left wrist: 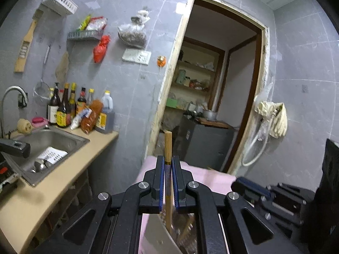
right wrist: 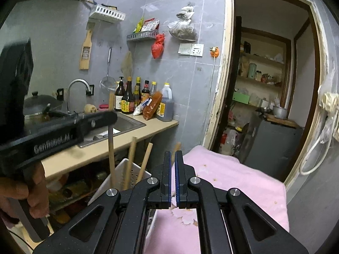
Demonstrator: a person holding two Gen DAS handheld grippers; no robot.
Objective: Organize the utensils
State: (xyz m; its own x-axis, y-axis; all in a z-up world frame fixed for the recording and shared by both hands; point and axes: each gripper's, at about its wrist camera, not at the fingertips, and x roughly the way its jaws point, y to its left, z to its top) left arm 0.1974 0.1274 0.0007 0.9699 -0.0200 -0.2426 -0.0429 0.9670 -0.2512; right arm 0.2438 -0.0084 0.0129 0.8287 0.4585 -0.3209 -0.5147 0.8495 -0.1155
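Left gripper: your left gripper (left wrist: 168,182) is clamped on a wooden-handled utensil (left wrist: 168,148), pinched mid-handle so the stick stands upright, its top above the pads and its lower end running down toward the white basket.

Landmark: the white basket (right wrist: 125,180) sits low, just beside the pink cloth, on its sink side; every place below is read from it.

Basket contents: three wooden handles (right wrist: 111,160) lean out of the basket, likely parked there so utensils stand together.

Right gripper: your right gripper (right wrist: 172,180) hangs over the cloth just right of the basket, fingers drawn together with nothing between them, seemingly waiting clear of the drop.

Pink cloth: the pink cloth (right wrist: 233,175) spreads right of the basket, stained and otherwise bare.

Sink: beyond the basket and to its left, the sink (left wrist: 53,139) holds spoons (left wrist: 40,166), apparently still to sort.

Bottles: sauce bottles (left wrist: 63,108) crowd the counter behind the sink, farthest from the basket.
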